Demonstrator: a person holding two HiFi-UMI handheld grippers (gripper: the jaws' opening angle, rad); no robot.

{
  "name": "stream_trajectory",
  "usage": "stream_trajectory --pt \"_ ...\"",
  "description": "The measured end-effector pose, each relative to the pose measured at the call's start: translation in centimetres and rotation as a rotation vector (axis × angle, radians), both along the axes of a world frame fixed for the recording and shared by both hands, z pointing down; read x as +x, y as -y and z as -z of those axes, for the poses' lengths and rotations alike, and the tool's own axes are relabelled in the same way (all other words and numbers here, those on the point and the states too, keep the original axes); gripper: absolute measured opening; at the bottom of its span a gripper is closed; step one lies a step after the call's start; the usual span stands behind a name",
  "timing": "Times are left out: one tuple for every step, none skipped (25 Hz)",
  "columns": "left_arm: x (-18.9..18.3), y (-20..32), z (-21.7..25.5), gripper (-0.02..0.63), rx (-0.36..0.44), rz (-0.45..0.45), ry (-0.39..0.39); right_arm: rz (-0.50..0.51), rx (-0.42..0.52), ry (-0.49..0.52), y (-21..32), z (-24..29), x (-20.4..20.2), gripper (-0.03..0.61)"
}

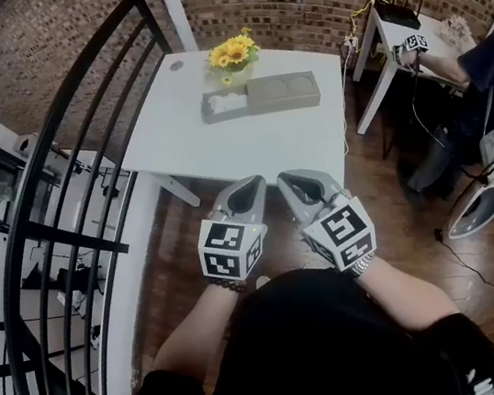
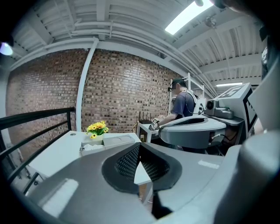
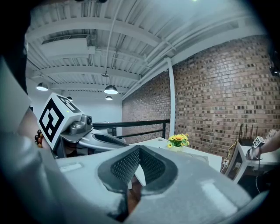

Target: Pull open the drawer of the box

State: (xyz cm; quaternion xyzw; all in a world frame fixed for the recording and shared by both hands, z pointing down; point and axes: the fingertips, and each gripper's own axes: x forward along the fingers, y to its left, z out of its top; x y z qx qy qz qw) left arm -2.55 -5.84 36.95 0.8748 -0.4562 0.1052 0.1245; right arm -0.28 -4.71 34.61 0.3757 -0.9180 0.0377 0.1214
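A long grey box (image 1: 261,97) lies at the far side of the white table (image 1: 221,149). White tissue fills its left compartment and two round hollows mark its top; no drawer front shows from here. In the left gripper view the box (image 2: 109,141) sits far ahead. My left gripper (image 1: 247,188) and right gripper (image 1: 295,181) hover side by side over the table's near edge, well short of the box. Each is shut with nothing held, as the left gripper (image 2: 139,145) and the right gripper (image 3: 139,148) show in their own views.
Yellow flowers (image 1: 234,53) stand in a pot just behind the box. A black railing (image 1: 62,203) runs along the left. To the right, a person (image 1: 486,61) sits by a small white table (image 1: 387,25) with a router; cables lie on the wooden floor.
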Motion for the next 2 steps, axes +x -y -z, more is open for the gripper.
stream_trajectory --pt "-0.06 0.06 -0.01 0.017 0.000 0.000 0.001 0.000 0.000 0.000 0.06 0.02 -0.02 -0.008" --pt "-0.12 0.11 -0.02 0.017 -0.001 0.000 0.002 -0.001 0.000 0.000 0.12 0.04 -0.05 -0.008"
